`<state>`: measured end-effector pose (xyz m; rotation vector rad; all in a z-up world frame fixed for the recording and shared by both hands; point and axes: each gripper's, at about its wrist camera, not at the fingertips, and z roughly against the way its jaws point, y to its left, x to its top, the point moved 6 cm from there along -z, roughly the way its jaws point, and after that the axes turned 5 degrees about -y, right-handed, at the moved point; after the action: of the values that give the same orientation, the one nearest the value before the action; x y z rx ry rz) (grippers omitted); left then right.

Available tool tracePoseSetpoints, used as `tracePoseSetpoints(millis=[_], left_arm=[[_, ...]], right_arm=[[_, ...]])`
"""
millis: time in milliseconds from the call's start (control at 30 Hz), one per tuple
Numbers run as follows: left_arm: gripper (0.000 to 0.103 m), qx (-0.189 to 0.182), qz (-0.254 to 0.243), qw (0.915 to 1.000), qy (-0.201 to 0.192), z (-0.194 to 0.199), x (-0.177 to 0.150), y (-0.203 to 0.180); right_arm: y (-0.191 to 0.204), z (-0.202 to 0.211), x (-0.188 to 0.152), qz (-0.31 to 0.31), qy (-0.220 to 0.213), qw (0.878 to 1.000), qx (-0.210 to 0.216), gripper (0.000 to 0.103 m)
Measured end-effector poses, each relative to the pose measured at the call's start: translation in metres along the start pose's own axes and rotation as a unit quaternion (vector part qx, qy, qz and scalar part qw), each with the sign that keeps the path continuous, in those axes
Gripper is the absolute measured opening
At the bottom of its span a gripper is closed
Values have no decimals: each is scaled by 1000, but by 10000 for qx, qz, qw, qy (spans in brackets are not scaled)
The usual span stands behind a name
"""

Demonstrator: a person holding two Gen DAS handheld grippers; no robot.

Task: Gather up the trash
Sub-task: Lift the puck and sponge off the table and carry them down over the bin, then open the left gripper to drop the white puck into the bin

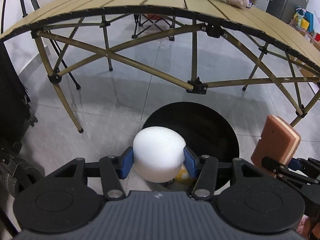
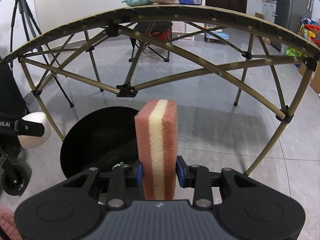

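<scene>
Your left gripper (image 1: 158,161) has its fingers clamped on the white foam puck (image 1: 159,154), right over the near rim of the black bin (image 1: 210,128). Your right gripper (image 2: 160,171) grips the striped sponge (image 2: 157,150) upright, just beside the bin's right edge, so the left is nearer to dropping.

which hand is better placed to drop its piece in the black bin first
Left, probably. Its white foam cylinder sits right over the black bin mouth, while the right's pink sponge hangs beside the rim.

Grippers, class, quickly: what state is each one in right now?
Left gripper: shut on the white foam cylinder.
Right gripper: shut on the pink-and-cream sponge.
</scene>
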<state>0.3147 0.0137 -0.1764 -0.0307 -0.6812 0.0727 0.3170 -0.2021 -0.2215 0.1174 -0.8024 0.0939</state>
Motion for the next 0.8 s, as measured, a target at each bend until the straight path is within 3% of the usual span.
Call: tracePoseSetpoints(millis=[800], left_arm=[[53, -26, 169, 9966, 811, -61, 6, -55]], right_arm=[[-61, -13, -17, -462, 210, 9976, -472, 32]])
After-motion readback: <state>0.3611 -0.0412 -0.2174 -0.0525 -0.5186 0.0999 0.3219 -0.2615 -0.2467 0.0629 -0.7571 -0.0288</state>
